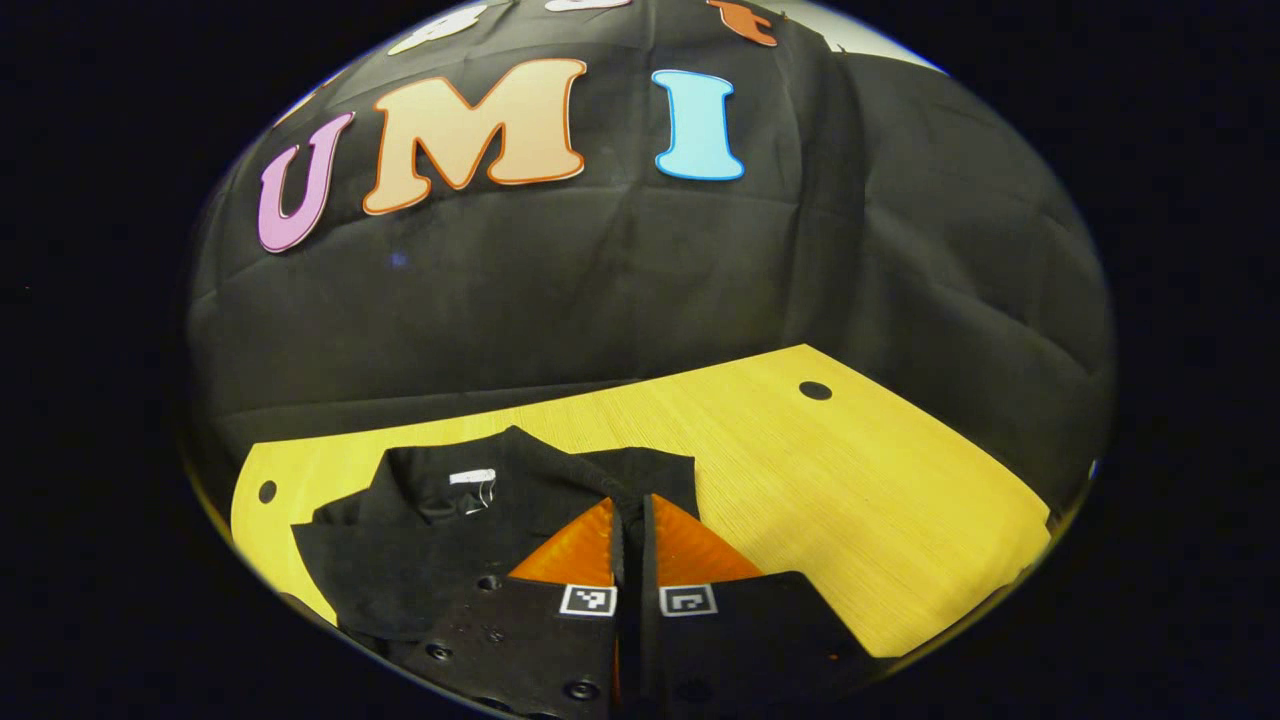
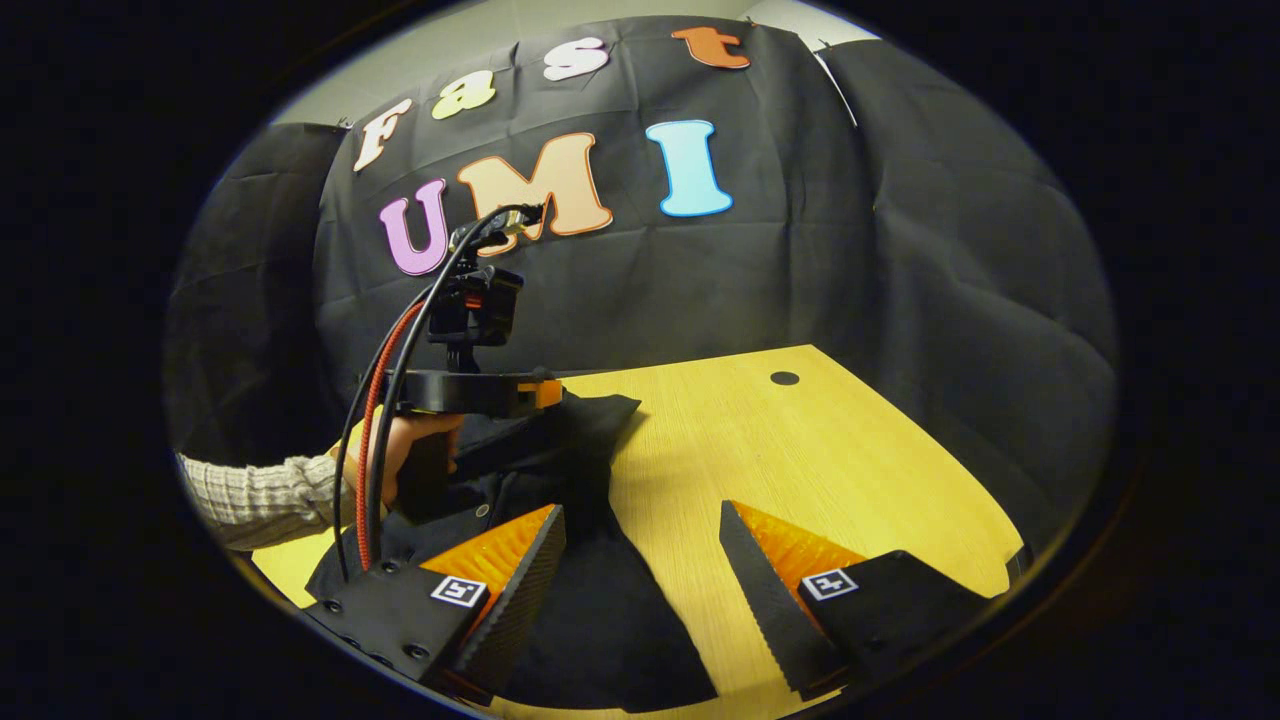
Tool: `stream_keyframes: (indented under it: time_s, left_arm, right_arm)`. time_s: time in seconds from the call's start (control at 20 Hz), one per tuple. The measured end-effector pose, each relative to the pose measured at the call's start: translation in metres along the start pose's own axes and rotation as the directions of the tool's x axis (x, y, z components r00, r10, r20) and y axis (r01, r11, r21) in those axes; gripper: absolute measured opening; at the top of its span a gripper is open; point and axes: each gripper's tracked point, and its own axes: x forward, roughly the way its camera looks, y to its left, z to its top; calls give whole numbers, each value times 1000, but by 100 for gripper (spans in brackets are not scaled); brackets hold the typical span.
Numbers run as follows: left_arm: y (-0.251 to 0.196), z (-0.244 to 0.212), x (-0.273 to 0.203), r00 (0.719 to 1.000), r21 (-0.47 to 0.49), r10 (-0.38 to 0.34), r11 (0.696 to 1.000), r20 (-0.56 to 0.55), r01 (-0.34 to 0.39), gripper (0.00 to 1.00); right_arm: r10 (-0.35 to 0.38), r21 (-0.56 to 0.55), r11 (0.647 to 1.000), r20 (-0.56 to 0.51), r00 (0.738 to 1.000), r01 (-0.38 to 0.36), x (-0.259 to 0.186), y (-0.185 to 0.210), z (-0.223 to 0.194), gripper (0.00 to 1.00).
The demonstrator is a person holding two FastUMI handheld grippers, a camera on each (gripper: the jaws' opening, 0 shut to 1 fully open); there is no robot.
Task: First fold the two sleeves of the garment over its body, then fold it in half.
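Two table holes (image 1: 815,390), black garment (image 1: 420,540) between.

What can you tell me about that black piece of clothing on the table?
The black garment is soft, matte cloth lying on the yellow wooden table, with a small white label by its collar. The left gripper has its fingers closed on a part of it and holds that part lifted above the rest. The right gripper is open over its edge.
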Motion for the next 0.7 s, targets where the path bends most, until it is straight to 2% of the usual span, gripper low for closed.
stream_keyframes:
  time_s: [0.05,0.25,0.3,0.4,0.65,0.7]
  left_arm:
    - [-7,-2,0,1000,-17,-12,1000,1,12,5]
    - [-11,8,-6,999,-10,-16,1000,38,16,80]
    - [-8,15,-10,998,3,-3,1000,59,3,92]
    - [-4,25,-18,995,27,9,1000,98,-12,97]
    - [20,71,-69,970,49,64,996,237,-78,97]
    - [24,78,-83,961,36,68,996,267,-81,96]
  right_arm:
    - [-4,0,1000,-7,1000,4,0,0,-3,98]
    - [3,-1,1000,-25,1000,-3,-2,4,-14,98]
    - [7,-2,1000,-29,1000,-7,-1,7,-18,98]
    - [6,-5,1000,-47,999,-6,1,10,-26,98]
    - [15,-8,1000,-69,998,-15,3,14,-38,98]
    - [22,-12,1000,-75,997,-23,3,16,-42,95]
